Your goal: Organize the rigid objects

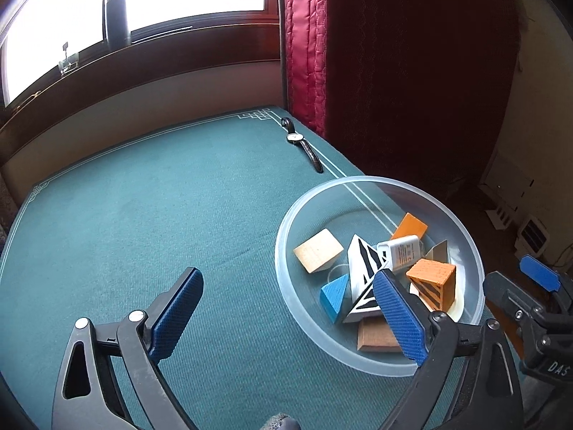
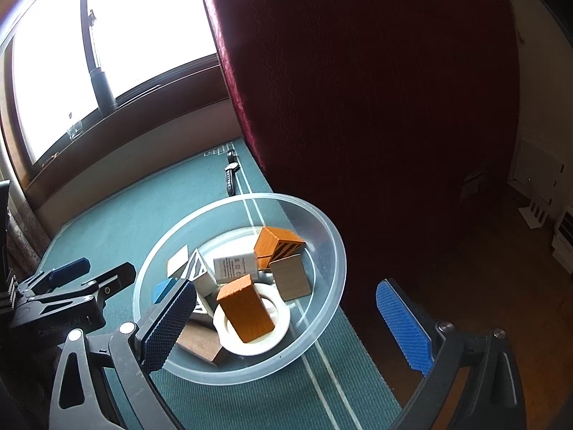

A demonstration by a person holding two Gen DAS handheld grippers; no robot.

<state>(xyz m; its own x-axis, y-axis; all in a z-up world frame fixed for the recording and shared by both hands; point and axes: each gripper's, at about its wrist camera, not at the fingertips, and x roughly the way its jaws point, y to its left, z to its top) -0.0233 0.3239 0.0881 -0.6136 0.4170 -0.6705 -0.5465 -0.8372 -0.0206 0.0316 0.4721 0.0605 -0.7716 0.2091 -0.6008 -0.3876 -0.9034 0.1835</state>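
Observation:
A clear plastic bowl [image 1: 286, 222] [image 2: 333, 247] sits near the right edge of the green table mat. It holds several blocks: a tan wooden block [image 1: 317, 255], a blue wedge [image 1: 335, 295], an orange striped block [image 1: 433, 281] [image 2: 277, 245], an orange brick [image 2: 245, 306], a white charger [image 1: 404, 252] [image 2: 234, 267] and black-and-white triangular pieces [image 1: 361, 263]. My left gripper [image 1: 286, 315] stands open at the bowl's near left, its right finger over the rim, nothing between the jaws. My right gripper [image 2: 286, 326] is open over the bowl's near side, empty.
A wristwatch [image 1: 302, 143] [image 2: 231, 175] lies at the mat's far right edge. A dark red curtain [image 1: 394, 53] hangs right behind the table. A window sill with a dark cylinder [image 1: 115, 18] runs along the back. The mat [image 1: 143, 215] stretches left of the bowl.

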